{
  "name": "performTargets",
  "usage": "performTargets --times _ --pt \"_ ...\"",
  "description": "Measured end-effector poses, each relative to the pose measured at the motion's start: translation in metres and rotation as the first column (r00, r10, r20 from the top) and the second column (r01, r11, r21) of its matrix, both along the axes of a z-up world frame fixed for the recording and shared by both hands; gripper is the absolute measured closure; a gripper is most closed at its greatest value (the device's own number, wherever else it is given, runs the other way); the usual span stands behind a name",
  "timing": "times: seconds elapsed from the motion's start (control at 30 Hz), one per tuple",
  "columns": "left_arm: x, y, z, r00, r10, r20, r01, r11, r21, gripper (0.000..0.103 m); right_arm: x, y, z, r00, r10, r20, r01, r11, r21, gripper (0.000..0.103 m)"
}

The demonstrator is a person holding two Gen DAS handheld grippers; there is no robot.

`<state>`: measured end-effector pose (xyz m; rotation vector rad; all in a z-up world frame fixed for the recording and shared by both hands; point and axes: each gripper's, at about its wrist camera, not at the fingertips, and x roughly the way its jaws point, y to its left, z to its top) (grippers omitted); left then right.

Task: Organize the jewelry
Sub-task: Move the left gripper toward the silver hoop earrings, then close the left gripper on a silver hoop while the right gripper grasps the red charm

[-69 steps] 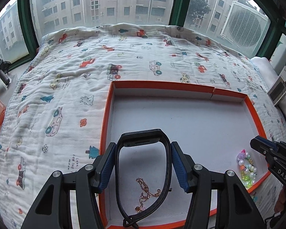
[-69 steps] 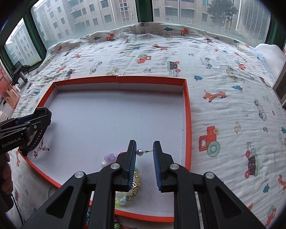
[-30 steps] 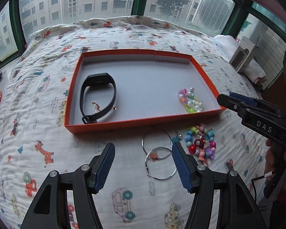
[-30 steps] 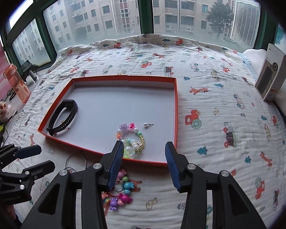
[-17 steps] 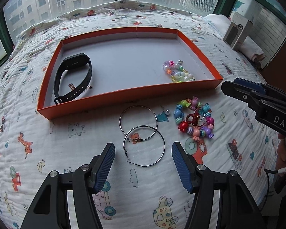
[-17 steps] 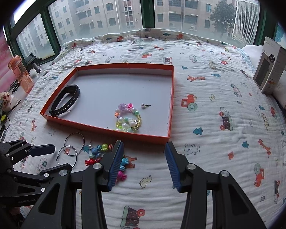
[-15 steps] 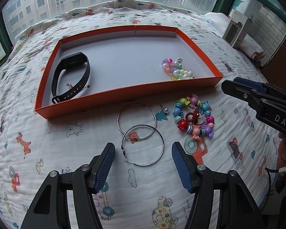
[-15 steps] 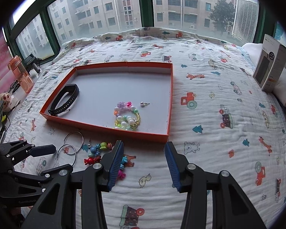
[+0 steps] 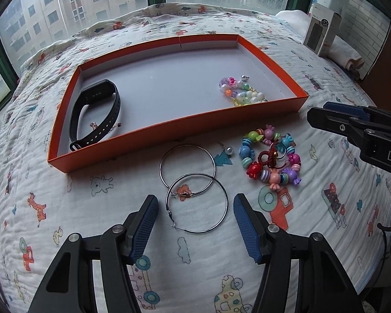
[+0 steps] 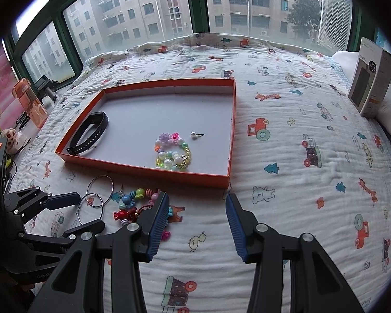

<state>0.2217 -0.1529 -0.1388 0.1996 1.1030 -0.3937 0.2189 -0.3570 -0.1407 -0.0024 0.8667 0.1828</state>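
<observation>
Hoops (image 9: pixel 195 190) between spread left claw (image 9: pixel 195 224)

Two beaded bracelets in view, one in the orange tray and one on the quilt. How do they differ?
The tray bracelet has small pale, pearly round beads and lies bunched inside the orange tray. The quilt bracelet has bigger, bright candy-shaped beads, forms an open ring with a red charm inside, and lies on the quilt. Both are multicoloured; neither is held.

On the quilt (image 9: pixel 65 208) lies a tray (image 9: pixel 169 126); inside, a wristband (image 9: pixel 96 114) sits left, a bead bracelet (image 9: pixel 243 95) and stud (image 10: pixel 196 134) right. Before the tray lie two overlapping hoops (image 9: pixel 195 180), with a candy bracelet (image 9: pixel 271 161) to their right.
</observation>
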Motion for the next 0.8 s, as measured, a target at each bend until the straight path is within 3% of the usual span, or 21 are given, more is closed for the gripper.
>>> performTargets --times 0.13,0.63,0.8 --pt "0.0 0.003 0.001 1.0 0.004 0.011 -0.004 1.0 0.005 0.05 -0.004 0.003 -0.004 1.0 0.023 -0.016 -0.023 1.0 0.005 0.053" --pt "-0.007 0.018 0.008 0.999 0.029 0.023 -0.028 0.999 -0.031 0.051 -0.014 0.029 -0.009 0.992 0.123 -0.04 -0.121 0.992 0.047 0.054" --pt "-0.007 0.026 0.012 0.999 0.041 0.028 -0.04 0.998 -0.044 0.051 -0.01 0.042 -0.013 0.986 0.156 -0.055 -0.153 0.986 0.063 0.064"
